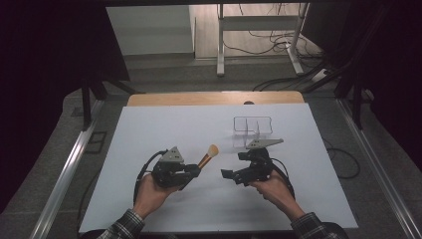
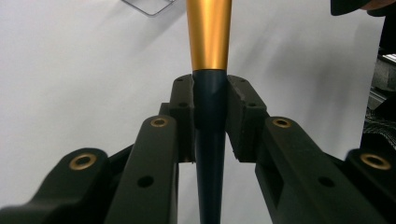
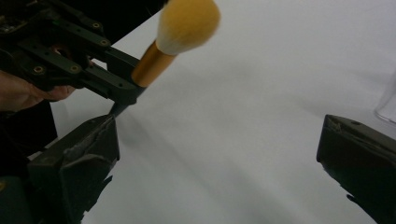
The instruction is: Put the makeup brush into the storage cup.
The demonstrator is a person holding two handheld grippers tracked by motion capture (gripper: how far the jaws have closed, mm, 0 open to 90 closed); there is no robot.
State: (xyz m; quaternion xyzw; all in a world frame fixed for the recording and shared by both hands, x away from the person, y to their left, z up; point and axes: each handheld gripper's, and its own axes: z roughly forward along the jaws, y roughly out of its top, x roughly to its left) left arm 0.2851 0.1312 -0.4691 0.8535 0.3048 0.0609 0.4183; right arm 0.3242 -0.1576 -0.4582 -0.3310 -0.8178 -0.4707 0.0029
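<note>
Above the white table [image 1: 149, 149], left gripper [image 1: 195, 171] clamps the makeup brush [image 1: 209, 154] by its dark handle, bristles angled up and off the surface; right gripper [image 1: 228, 174] gapes wide beside it, likely for a handover; clear organizer [image 1: 253, 125] waits behind.

No readable text, label, brand, number or sign anywhere: none on the makeup brush [image 1: 208, 155] between the left tongs' jaws, none on the clear organiser [image 1: 253, 127] beyond the right tongs, none on the white table [image 1: 149, 129].
</note>
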